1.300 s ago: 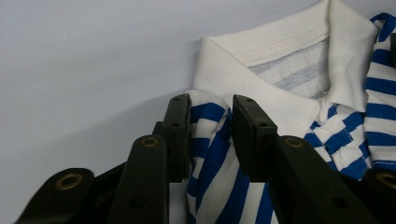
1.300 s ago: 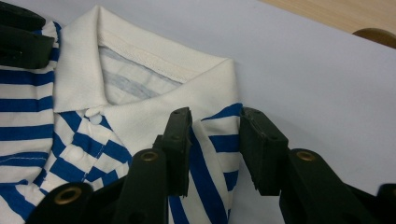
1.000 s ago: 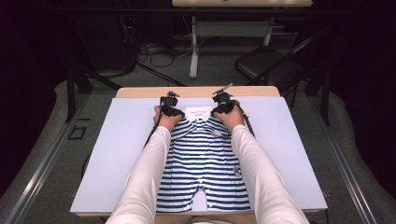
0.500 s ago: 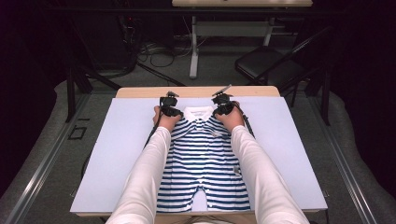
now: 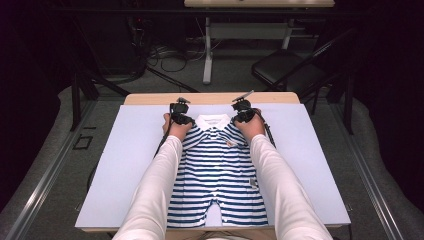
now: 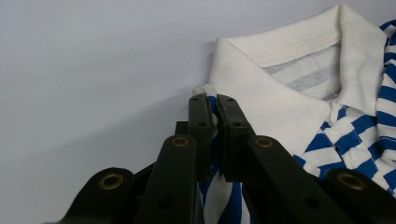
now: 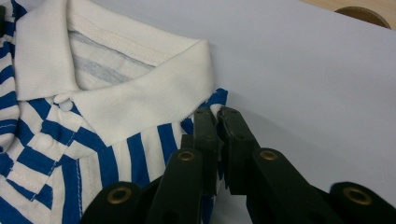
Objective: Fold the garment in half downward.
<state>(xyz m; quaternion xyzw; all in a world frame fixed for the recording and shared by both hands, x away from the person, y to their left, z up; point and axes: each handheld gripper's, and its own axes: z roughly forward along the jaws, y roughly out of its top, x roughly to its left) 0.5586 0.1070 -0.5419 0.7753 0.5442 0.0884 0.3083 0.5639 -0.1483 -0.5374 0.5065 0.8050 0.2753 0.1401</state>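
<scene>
A blue-and-white striped baby romper (image 5: 217, 175) with a white collar (image 5: 213, 121) lies flat on the pale table (image 5: 130, 165), collar at the far end. My left gripper (image 5: 179, 111) rests at its left shoulder. In the left gripper view the left gripper (image 6: 212, 100) is shut on a fold of striped shoulder fabric (image 6: 208, 91) beside the collar (image 6: 280, 107). My right gripper (image 5: 242, 109) rests at the other shoulder. Its jaws have just been closing, and the right gripper (image 7: 215, 113) now pinches the striped shoulder edge (image 7: 215, 99) next to the collar (image 7: 140, 100).
The person's sleeved forearms (image 5: 160, 185) lie along both sides of the romper. Bare pale table surface stretches left and right of it. A wooden strip (image 5: 210, 97) marks the far table edge. Beyond stand a dark chair (image 5: 285, 72), cables and another table's leg (image 5: 207, 50).
</scene>
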